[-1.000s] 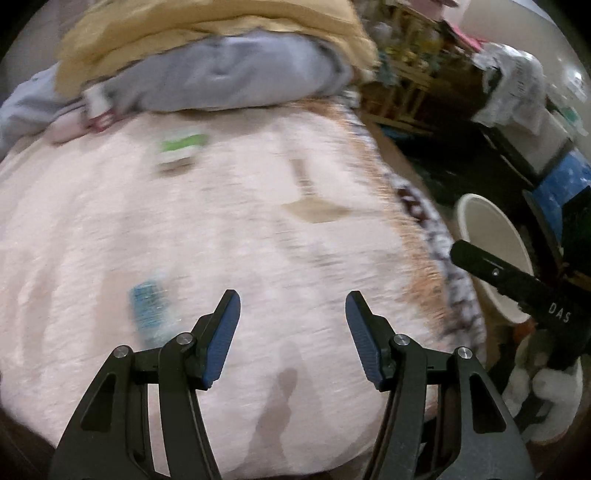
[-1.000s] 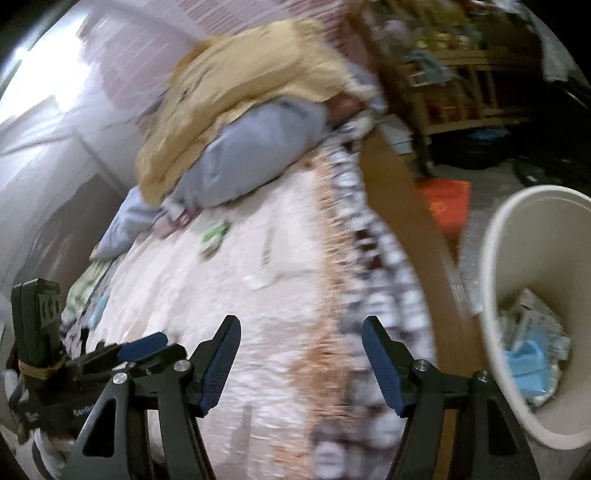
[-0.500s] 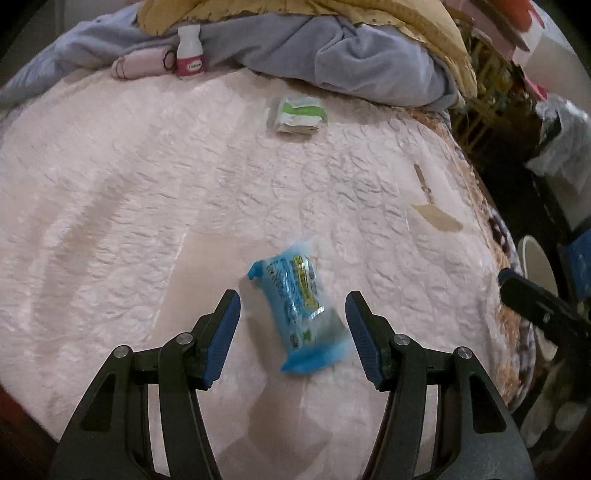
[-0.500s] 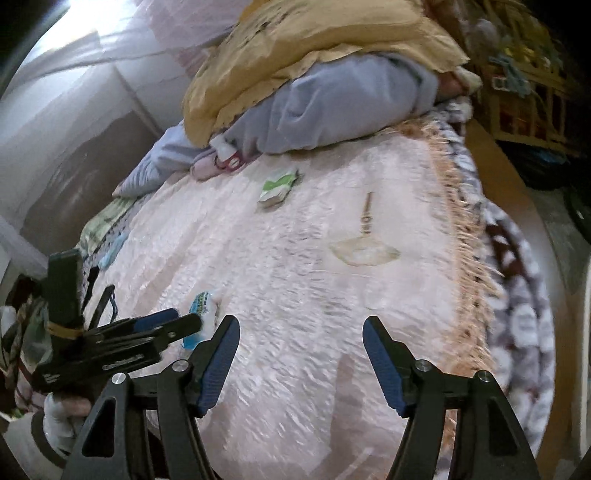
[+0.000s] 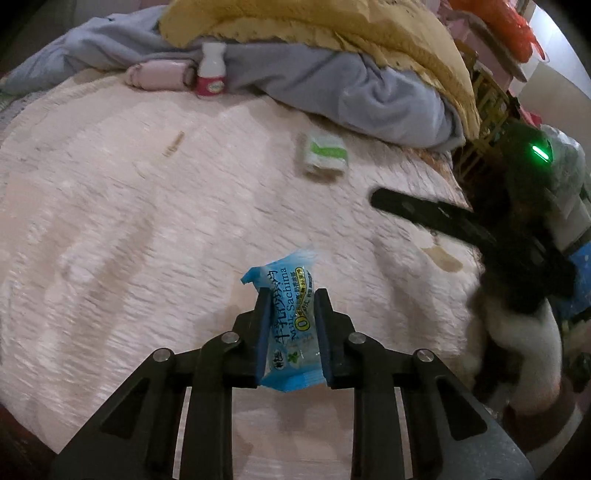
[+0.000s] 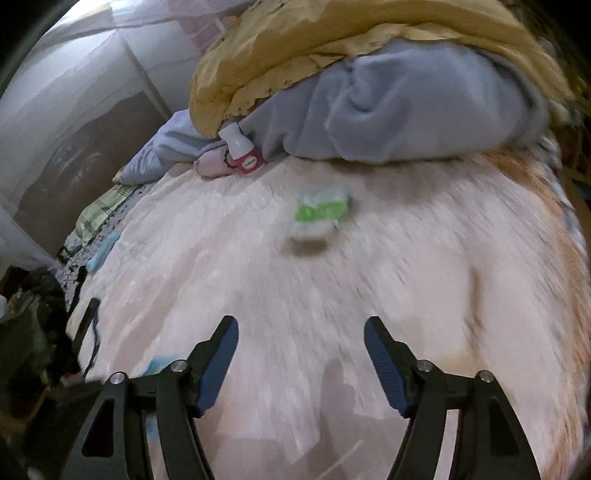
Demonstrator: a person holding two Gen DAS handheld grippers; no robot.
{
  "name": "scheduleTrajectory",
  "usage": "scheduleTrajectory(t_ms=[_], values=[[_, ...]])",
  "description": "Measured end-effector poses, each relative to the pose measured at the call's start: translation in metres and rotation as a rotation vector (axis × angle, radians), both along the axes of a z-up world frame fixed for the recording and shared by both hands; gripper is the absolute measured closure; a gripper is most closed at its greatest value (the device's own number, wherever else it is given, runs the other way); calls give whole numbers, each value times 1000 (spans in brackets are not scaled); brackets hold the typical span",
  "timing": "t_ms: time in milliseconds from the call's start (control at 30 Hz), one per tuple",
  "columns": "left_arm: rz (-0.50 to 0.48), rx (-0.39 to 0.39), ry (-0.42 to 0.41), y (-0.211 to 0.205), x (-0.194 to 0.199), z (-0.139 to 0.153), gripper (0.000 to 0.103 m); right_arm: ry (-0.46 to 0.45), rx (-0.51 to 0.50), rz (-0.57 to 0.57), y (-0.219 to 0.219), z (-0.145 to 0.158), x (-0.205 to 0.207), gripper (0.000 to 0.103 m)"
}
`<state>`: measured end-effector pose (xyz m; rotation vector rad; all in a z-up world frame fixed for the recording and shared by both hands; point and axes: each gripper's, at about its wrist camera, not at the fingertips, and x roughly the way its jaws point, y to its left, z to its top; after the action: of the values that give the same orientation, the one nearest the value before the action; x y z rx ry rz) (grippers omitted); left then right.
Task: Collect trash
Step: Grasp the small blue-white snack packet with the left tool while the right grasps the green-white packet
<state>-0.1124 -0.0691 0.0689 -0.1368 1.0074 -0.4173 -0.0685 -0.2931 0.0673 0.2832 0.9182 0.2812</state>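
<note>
My left gripper (image 5: pixel 291 299) is shut on a blue Sachima snack wrapper (image 5: pixel 286 295) over the pink bedspread (image 5: pixel 110 221). A green and white packet (image 5: pixel 325 157) lies farther back on the bed; it shows blurred in the right wrist view (image 6: pixel 319 216). A small white bottle with a red label (image 5: pixel 211 70) stands against the bedding pile; it also shows in the right wrist view (image 6: pixel 242 151). My right gripper (image 6: pixel 301 332) is open and empty above the bedspread (image 6: pixel 406 258), with the packet ahead of it. The right gripper's black finger shows in the left wrist view (image 5: pixel 424 214).
A pile of grey (image 5: pixel 351 85) and yellow (image 5: pixel 332 26) blankets fills the back of the bed. A pink rolled cloth (image 5: pixel 155 74) lies beside the bottle. A brown flat scrap (image 5: pixel 443 260) and a small stick (image 5: pixel 174 144) lie on the bedspread. Shelving stands at the right (image 5: pixel 491 107).
My left gripper has closed on the blue wrapper, which lay between its open fingers before. My right gripper has moved in over the bed, toward the green packet.
</note>
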Motion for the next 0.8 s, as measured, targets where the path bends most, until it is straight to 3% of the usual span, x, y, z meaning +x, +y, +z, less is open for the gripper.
scheduleTrajectory(t_ms=[267,400,467,533,633,800], values=[[47,-26,7,31,8,-7,83,29,-83,-44,28,-17,98,29],[57,-23,7,35,10,-9,83,61,-171,-59,37,-32,125,29],[61,-24,6,35,9,-10,83,76,-169,-59,36,-41,131,29],[62,-22,3,36,8,-11,83,49,-212,-63,35,-42,131,51],[63,-25,8,36,8,-12,83,47,-220,-56,33,-40,129,66],[65,-31,0,36,1,-5,83,47,-149,-19,22,-28,101,72]])
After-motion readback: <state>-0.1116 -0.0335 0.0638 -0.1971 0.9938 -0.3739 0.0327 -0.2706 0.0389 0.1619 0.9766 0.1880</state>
